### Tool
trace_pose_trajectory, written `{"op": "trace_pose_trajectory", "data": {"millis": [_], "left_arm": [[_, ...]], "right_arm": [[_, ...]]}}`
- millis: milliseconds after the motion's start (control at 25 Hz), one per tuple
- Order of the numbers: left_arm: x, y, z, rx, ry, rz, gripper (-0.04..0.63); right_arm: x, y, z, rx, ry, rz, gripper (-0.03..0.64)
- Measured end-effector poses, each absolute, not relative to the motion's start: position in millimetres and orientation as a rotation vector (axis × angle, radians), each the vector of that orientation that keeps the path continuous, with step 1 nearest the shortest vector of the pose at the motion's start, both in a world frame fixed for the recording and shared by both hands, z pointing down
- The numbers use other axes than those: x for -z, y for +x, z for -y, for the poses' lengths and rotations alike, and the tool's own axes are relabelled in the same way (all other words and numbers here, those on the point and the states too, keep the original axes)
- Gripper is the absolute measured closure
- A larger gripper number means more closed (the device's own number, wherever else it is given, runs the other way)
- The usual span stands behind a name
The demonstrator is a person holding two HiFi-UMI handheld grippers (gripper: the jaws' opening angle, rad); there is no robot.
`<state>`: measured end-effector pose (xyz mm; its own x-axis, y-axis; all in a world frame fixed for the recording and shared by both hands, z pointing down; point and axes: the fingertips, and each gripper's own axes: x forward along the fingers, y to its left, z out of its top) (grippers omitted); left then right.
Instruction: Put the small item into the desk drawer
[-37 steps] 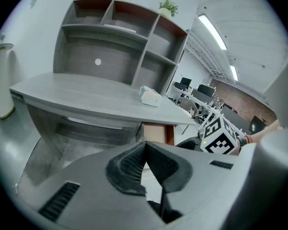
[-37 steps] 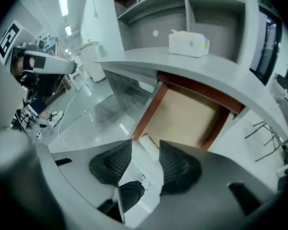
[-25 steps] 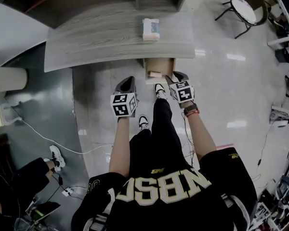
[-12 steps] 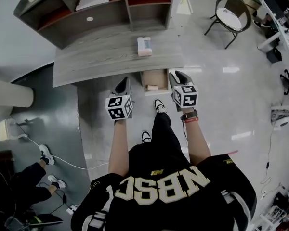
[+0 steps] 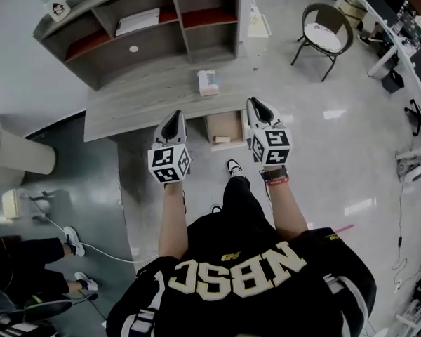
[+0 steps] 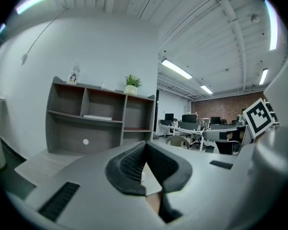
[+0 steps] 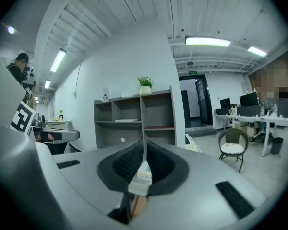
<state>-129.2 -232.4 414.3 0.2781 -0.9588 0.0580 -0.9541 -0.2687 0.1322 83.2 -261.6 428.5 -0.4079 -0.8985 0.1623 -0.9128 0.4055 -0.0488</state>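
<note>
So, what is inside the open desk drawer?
One small pale item lies near the front of the drawer, on its brown bottom. The part under the desktop is covered, so anything there cannot be seen.

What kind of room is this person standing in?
Most likely an open-plan office: a grey desk backed by a shelf unit, a chair, and rows of computer workstations further back.

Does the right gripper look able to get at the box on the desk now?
Probably yes: the right gripper hovers by the desk edge, and bare desk top lies between it and the box. Its jaws have just been closing with nothing between them, so they must open first.
</note>
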Motion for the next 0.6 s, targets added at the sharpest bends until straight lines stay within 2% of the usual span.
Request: {"op": "trace_pose_trajectory", "data": {"millis": [160,600], "left_arm": [[-394,-128,220,0.065,2.447,1.833,0.581],[-380,-136,202,0.102,2.482,1.838,0.581]], "right_arm": [[-410,80,249,-0.153,1.668,2.562,0.606],[-388,85,223,-0.115,1.778,2.552,0.609]]}}
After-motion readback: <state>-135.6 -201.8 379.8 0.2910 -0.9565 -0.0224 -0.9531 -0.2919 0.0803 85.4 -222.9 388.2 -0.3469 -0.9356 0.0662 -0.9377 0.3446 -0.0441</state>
